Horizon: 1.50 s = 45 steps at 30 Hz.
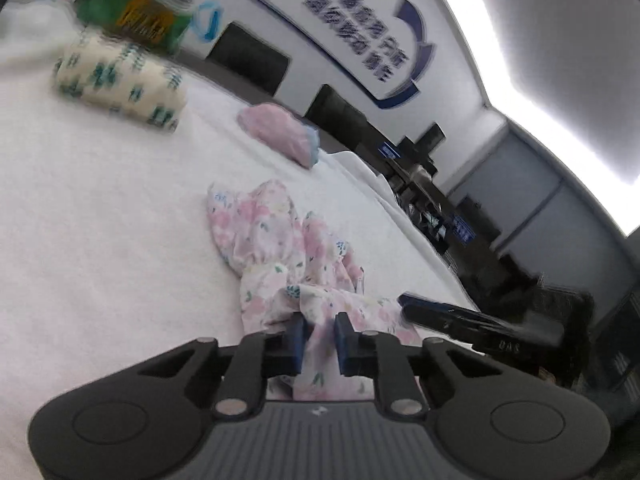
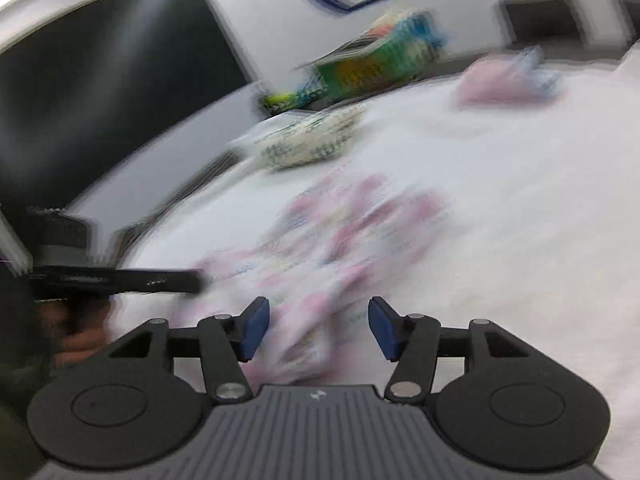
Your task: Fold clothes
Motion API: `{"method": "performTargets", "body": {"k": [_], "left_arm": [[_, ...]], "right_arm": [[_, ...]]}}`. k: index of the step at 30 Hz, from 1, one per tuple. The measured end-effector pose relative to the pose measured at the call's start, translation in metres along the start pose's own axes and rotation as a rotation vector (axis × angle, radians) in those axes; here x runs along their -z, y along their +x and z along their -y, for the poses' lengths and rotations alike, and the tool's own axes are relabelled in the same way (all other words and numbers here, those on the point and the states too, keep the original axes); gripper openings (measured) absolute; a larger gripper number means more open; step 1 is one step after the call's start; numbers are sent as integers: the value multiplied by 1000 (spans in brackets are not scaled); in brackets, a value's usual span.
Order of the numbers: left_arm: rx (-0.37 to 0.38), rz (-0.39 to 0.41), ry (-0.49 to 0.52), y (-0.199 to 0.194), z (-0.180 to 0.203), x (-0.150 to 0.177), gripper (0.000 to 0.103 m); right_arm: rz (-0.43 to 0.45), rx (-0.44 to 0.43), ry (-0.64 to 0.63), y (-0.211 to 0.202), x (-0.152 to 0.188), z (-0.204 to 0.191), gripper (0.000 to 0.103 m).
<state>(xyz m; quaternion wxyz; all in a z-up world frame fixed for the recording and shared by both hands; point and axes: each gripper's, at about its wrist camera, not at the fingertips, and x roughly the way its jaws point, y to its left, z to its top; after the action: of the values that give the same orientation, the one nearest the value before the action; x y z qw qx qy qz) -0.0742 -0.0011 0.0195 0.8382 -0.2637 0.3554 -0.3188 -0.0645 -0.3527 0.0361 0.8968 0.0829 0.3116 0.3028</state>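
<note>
Pinching a fold of the floral garment [image 1: 288, 264] in the left wrist view: left gripper [image 1: 320, 344] nearly closed, blue pads [image 1: 298, 340] pressed on the bunched near edge of the cloth, probably to lift or drag that edge out flat. Lying crumpled on the white sheet [image 1: 100, 220] just ahead of the fingers, pale pink with small flowers and green leaves, gathered into ridges, nowhere smooth, not yet folded. Coming in low from the right, touching or just beside the cloth's near right edge, the dark fingers of the right gripper [image 1: 440, 312]; contact hard to settle. Farther off on the sheet, well apart from the work: a cream bundle with green print [image 1: 120, 80], a pink bundle [image 1: 280, 132], and a green package [image 1: 132, 12] at the back, likely parked there to keep the middle free.

Blurred throughout in the right wrist view. Right gripper [image 2: 318, 328] spread, blue pads [image 2: 254, 328] standing apart with the floral garment [image 2: 340, 232] running between and beyond them, nothing pressed on; seemingly poised for a fresh hold on a second corner. Same pink-and-white smear across the white sheet [image 2: 520, 200], pattern unreadable. Left gripper [image 2: 120, 280] reaching in from the left at the cloth's edge, with a hand [image 2: 80, 336] behind it. Dark screen [image 2: 100, 80] behind.
</note>
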Motion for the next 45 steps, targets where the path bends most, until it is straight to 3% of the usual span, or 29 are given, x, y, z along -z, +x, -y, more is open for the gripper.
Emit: {"method": "performTargets", "body": {"k": [1, 2, 4, 7, 9, 13, 16, 17, 20, 22, 25, 27, 31, 34, 36, 37, 38, 39, 40, 41, 44, 45], "left_arm": [[-15, 0, -22, 4, -4, 1, 14], [-29, 15, -39, 6, -7, 3, 14], [-26, 51, -64, 6, -12, 6, 14], [-39, 123, -94, 0, -17, 6, 16], [-88, 172, -85, -4, -16, 4, 17], [-209, 239, -115, -22, -21, 1, 22], [-123, 211, -127, -34, -22, 3, 35], [-98, 202, -117, -36, -19, 4, 35], [-54, 170, 6, -30, 5, 9, 36], [-112, 177, 83, -18, 22, 14, 35], [-225, 157, 89, 5, 22, 12, 10], [-224, 165, 17, 10, 8, 10, 9], [-241, 202, -56, 4, -4, 10, 7], [-293, 253, 0, -13, 4, 14, 10], [-244, 280, 52, -29, 11, 14, 10], [-216, 279, 111, -35, 19, 14, 14], [-193, 272, 175, -39, 27, 15, 25], [-184, 253, 256, -41, 36, 17, 31], [-178, 231, 339, -43, 44, 21, 43], [-175, 201, 421, -45, 50, 26, 47], [-135, 104, 607, -54, 57, 44, 48], [-117, 81, 623, -58, 53, 49, 48]], "right_arm": [[48, 55, -38, -6, -2, -8, 54], [92, 66, -72, -10, -2, -18, 46], [153, 18, -126, -13, -1, -38, 37], [86, -70, -182, 7, 3, -61, 31], [0, -38, -221, 31, 12, -68, 27], [-29, -11, -174, 47, 26, -62, 27], [-20, -11, -141, 47, 28, -61, 27], [-15, -10, -137, 46, 28, -62, 27], [1, -14, -136, 47, 26, -60, 28], [12, -16, -138, 46, 24, -62, 28], [72, 3, -147, 31, 18, -64, 28], [103, 22, -141, 24, 14, -61, 28], [18, 83, -98, 41, 19, -52, 27], [39, 88, -103, 34, 22, -52, 27], [96, 81, -104, 21, 19, -54, 27], [119, 66, -120, 17, 17, -58, 27], [139, 47, -142, 13, 16, -62, 27], [151, 21, -185, 10, 16, -67, 29], [159, -9, -238, 9, 17, -73, 34], [158, -40, -330, 6, 20, -80, 43], [135, -113, -641, -4, 35, -100, 49], [108, -108, -687, -7, 37, -100, 49]]}}
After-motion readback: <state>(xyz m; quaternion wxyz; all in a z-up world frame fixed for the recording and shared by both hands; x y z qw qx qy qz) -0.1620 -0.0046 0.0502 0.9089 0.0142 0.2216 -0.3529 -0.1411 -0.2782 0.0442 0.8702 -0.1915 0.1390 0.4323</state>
